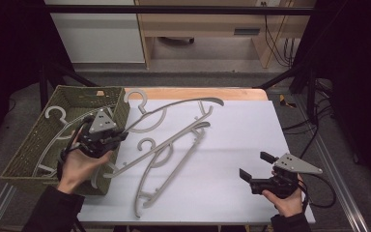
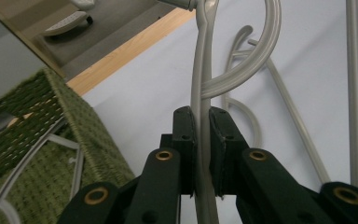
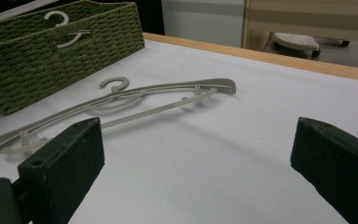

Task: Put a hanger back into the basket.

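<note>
My left gripper [image 1: 121, 135] hovers at the basket's right wall, shut on the end of a grey plastic hanger [image 1: 174, 105] whose hook [image 1: 137, 98] lies near the table's back edge. In the left gripper view the jaws [image 2: 203, 126] clamp that hanger's thin bar [image 2: 201, 70]. Two more grey hangers [image 1: 174, 140] [image 1: 147, 188] lie crossed on the white table cover. One hanger [image 1: 55, 113] rests inside the green woven basket [image 1: 92, 89]. My right gripper [image 1: 254, 165] stands open low over the front right of the table, nothing between its jaws [image 3: 198, 144].
The basket [image 3: 60, 56] takes up the left side and overhangs the table's left edge. A wooden strip [image 1: 198, 92] borders the white cover [image 1: 241, 135] at the back. Cables [image 1: 314, 125] hang off the right side. A black frame surrounds the table.
</note>
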Tool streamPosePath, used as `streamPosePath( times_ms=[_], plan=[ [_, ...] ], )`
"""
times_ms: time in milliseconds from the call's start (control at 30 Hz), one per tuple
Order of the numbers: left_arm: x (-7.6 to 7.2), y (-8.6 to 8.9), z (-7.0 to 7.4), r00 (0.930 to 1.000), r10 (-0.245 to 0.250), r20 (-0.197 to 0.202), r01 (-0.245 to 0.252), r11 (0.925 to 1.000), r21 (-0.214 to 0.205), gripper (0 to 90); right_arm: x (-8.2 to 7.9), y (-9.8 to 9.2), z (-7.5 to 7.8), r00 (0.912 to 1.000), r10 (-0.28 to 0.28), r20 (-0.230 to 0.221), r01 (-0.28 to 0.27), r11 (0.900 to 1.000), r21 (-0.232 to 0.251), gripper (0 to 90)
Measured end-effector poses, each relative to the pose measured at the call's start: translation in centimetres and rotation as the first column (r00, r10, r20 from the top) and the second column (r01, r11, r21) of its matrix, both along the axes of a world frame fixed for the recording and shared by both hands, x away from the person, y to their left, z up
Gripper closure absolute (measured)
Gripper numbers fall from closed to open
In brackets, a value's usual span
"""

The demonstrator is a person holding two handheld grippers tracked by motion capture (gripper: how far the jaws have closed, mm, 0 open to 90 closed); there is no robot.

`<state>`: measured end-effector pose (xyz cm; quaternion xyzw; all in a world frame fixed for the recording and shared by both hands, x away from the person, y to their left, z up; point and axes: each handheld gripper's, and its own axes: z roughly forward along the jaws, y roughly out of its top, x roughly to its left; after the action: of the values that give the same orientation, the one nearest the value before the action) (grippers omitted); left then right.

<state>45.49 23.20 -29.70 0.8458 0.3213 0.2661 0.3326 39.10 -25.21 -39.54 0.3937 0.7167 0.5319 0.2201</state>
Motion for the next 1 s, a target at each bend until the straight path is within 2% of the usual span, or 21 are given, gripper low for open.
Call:
streamPosePath(
  times_ms=[167, 400, 567, 700, 900, 933, 1000],
  plan=[
    [0.4, 1.9, 0.6, 0.9988, 0.047, 0.015, -0.046, 0.9986, -0.025, 81.7, 0.0, 0.0, 0.0, 1.0000, -0.003, 0.000, 0.003, 1.0000, 0.001, 2.7],
    [1.3, 4.8, 1.2, 0.9949, 0.098, 0.023, -0.098, 0.9952, 0.002, 81.7, 0.0, -0.1, 0.0, 1.0000, -0.006, -0.001, 0.006, 1.0000, 0.000, 2.5],
    [1.7, 6.8, 1.2, 0.9907, 0.133, 0.028, -0.133, 0.9911, -0.004, 81.7, 0.1, -0.1, 0.0, 1.0000, -0.009, -0.001, 0.009, 1.0000, 0.000, 2.4],
    [2.0, 8.4, 0.9, 0.9841, 0.175, 0.034, -0.174, 0.9845, -0.024, 81.7, 0.1, -0.1, -0.1, 1.0000, -0.007, -0.005, 0.007, 1.0000, -0.002, 2.4],
    [2.5, 10.9, 0.6, 0.9753, 0.216, 0.047, -0.216, 0.9765, -0.008, 81.7, 0.2, -0.1, -0.1, 1.0000, -0.009, -0.004, 0.009, 1.0000, -0.004, 2.3],
    [2.5, 10.9, 0.6, 0.9753, 0.216, 0.047, -0.216, 0.9765, -0.008, 81.7, 0.2, -0.1, -0.1, 0.9999, -0.010, -0.006, 0.010, 0.9999, -0.005, 2.3],
    [2.8, 12.1, 0.4, 0.9700, 0.238, 0.049, -0.238, 0.9712, -0.005, 81.7, 0.2, 0.0, -0.2, 1.0000, -0.007, -0.006, 0.007, 1.0000, -0.006, 2.3]
  ],
)
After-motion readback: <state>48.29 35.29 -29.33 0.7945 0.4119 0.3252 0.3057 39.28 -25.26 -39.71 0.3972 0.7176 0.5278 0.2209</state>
